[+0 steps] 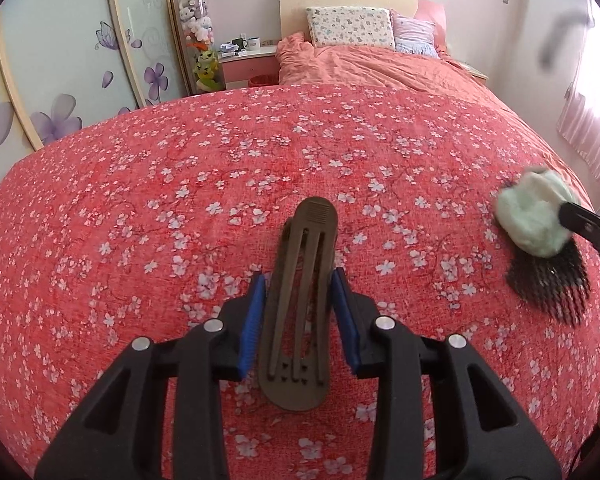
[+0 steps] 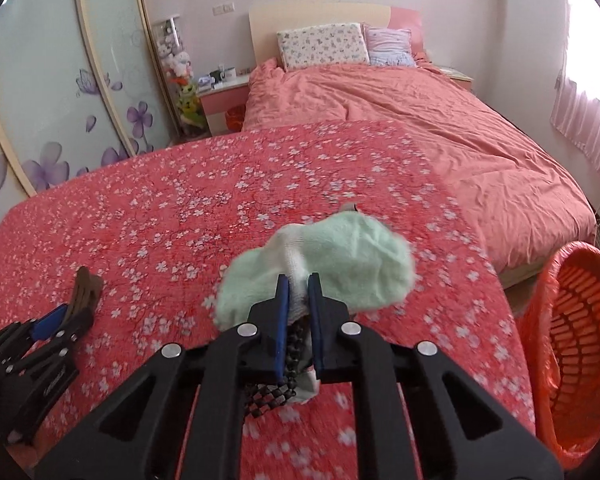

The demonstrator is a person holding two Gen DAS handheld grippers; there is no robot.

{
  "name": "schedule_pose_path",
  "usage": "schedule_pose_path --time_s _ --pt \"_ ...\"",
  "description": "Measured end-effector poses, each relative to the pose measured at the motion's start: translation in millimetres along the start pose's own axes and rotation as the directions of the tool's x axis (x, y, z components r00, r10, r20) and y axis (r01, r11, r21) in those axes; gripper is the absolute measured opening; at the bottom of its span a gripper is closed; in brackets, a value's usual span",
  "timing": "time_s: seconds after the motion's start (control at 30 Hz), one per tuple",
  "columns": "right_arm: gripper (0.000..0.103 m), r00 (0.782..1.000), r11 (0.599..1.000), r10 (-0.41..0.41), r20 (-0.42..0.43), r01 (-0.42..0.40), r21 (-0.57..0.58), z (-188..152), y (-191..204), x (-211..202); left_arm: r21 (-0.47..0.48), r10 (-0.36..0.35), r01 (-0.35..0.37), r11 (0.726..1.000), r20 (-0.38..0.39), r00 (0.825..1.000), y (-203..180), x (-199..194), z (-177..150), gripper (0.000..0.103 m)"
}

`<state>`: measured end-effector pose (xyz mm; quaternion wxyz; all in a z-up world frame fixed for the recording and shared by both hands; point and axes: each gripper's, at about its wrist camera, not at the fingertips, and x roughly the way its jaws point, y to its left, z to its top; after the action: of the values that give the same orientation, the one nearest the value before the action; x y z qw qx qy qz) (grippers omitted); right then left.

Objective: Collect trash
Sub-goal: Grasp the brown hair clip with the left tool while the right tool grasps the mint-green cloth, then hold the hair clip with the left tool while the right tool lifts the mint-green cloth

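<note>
So, the left tool [image 1: 298,304] had a brown hair clip [image 1: 300,304] between its blue pads [image 1: 252,320], and what a snug fit: the pads sat close against both long edges of the clip, jaws only partly apart, just the width of that clip. The clip pointed away from the camera, its rounded tip toward the far end, over the red floral blanket [image 1: 140,208]. Whether it rested on the blanket or hung just above it, I could not tell.

Over on the right, the right tool [image 2: 299,312] was pinched nearly closed on a pale green cloth [image 2: 332,268], which bulged out past the fingertips in a soft, slightly blurred lump. Trapped in the same pinch was a piece of black mesh [image 2: 276,396], dangling below the pads toward the near side. From the left wrist view the same bundle showed at the far right edge: green cloth [image 1: 536,216] above, black mesh [image 1: 552,284] fanned out beneath it, over the blanket.

An orange basket [image 2: 580,344] lined with an orange bag stood off the right edge of the bed, near the right tool, mouth tilted toward the camera. Farther back lay a plain pink duvet [image 2: 420,128] and two pillows [image 2: 324,46] against the headboard.
</note>
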<state>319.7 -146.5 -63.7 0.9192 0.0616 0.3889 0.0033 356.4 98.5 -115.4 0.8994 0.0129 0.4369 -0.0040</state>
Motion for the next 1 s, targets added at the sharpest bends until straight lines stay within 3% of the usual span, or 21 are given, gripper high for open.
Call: schedule_pose_path --time_s 0.2,0.5,1.0 --pt "0.01 0.997 0.999 0.032 0.075 -0.033 0.017 -7 -7 -29 -0.001 0.001 -0.001 1.0 0.0 1.0 2 0 -1 0.036" --pt "0.016 0.998 0.997 -0.056 0.003 0.056 -0.047 -14 -7 -11 0.004 0.005 -0.005 1.0 0.0 1.0 1 1 0 0.036" --pt "0.015 1.0 1.0 -0.029 -0.003 0.029 -0.008 -8 -17 -15 0.001 0.003 -0.003 1.0 0.0 1.0 0 1 -2 0.036"
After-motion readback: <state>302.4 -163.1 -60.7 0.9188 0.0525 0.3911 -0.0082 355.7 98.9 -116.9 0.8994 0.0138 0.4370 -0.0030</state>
